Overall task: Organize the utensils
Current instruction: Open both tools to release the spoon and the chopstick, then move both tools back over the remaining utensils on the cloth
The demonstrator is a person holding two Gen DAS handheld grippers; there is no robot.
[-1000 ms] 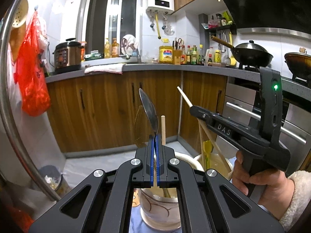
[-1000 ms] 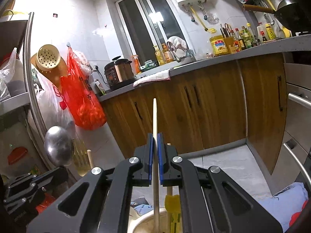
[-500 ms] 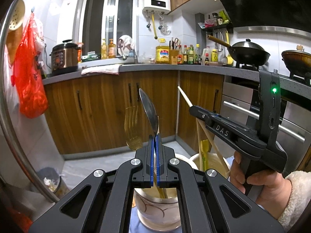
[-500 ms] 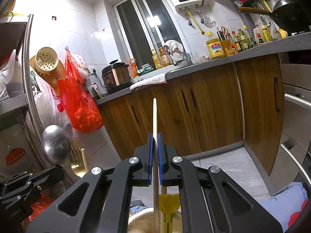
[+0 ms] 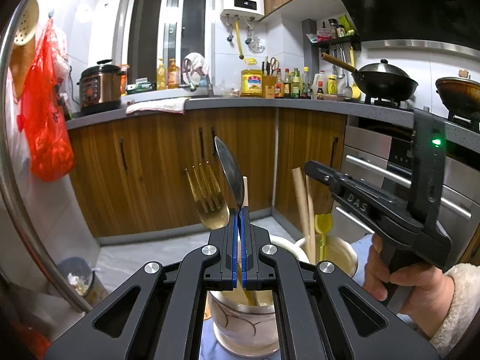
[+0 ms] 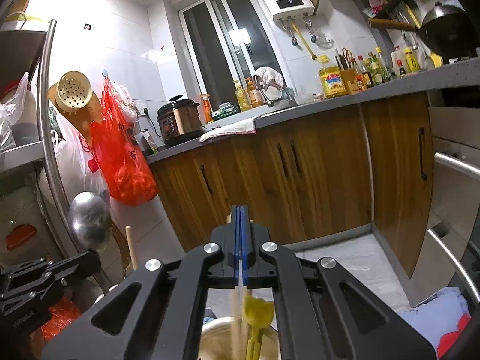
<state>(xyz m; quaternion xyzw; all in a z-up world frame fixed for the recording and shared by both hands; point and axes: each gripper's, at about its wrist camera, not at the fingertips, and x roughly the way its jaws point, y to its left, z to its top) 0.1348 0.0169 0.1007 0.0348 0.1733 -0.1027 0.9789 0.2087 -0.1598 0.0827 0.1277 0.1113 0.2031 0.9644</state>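
My left gripper (image 5: 239,210) is shut on a steel spoon (image 5: 230,171), bowl upward, above a white patterned holder (image 5: 244,327). A gold fork (image 5: 207,201) and a wooden stick stand in that holder. My right gripper (image 6: 241,208) has its jaws nearly together; a wooden chopstick (image 6: 237,309), blurred, runs down from between the pads into a cream holder (image 6: 216,339). A yellow utensil (image 6: 258,315) stands in that holder. In the left wrist view the right gripper (image 5: 312,168) hangs over the cream holder (image 5: 339,255), with chopsticks (image 5: 303,207) below it. The spoon (image 6: 88,220) shows at left in the right wrist view.
Wooden base cabinets (image 5: 168,165) and a grey counter (image 5: 240,103) run across the back. A steel oven front (image 5: 372,162) is at right. A red bag (image 5: 45,126) hangs at left. A small bin (image 5: 76,276) stands on the floor.
The chopstick that stood up through my right gripper's pads has slid down into the cream holder, blurred. The left gripper with the spoon has shifted slightly; the gold fork shows more.
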